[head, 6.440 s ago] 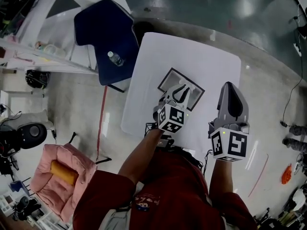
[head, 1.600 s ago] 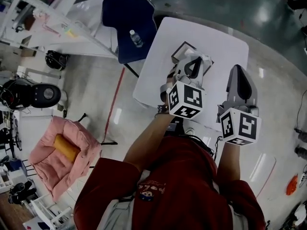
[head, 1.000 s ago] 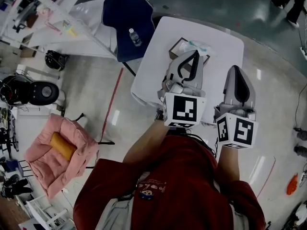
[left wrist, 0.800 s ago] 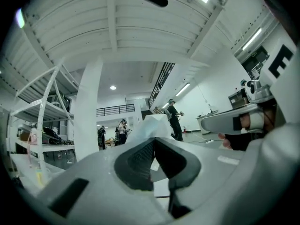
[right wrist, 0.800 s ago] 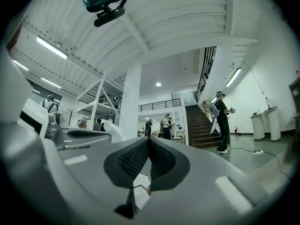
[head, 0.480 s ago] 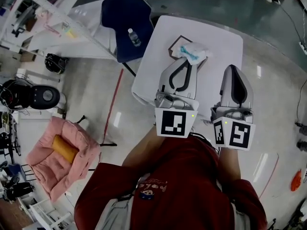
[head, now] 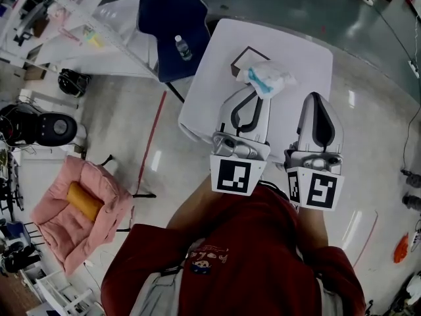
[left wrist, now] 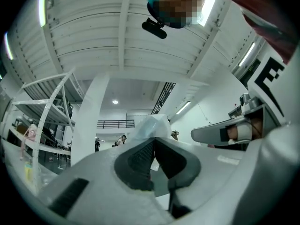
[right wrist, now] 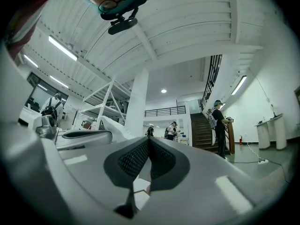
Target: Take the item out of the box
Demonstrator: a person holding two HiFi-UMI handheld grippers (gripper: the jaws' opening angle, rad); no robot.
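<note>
My left gripper (head: 257,88) is shut on a crumpled white packet with blue print (head: 268,78) and holds it in the air above the small dark-rimmed box (head: 243,60). The box stands on the white table (head: 299,50). In the left gripper view the pale packet (left wrist: 152,125) sticks up from between the pressed pads of the left gripper (left wrist: 153,142). My right gripper (head: 316,98) hangs beside it to the right, over the table's near part. In the right gripper view the right gripper (right wrist: 148,142) has its pads together with nothing between them.
A dark blue chair (head: 172,18) with a water bottle (head: 179,47) on its seat stands left of the table. A pink padded seat (head: 85,210) carrying an orange roll (head: 84,201) is on the floor at lower left. White shelving (head: 59,25) lines the upper left.
The left gripper has risen from the box with the packet in its grip and drawn back toward me. The right gripper has drawn back alongside it, still shut.
</note>
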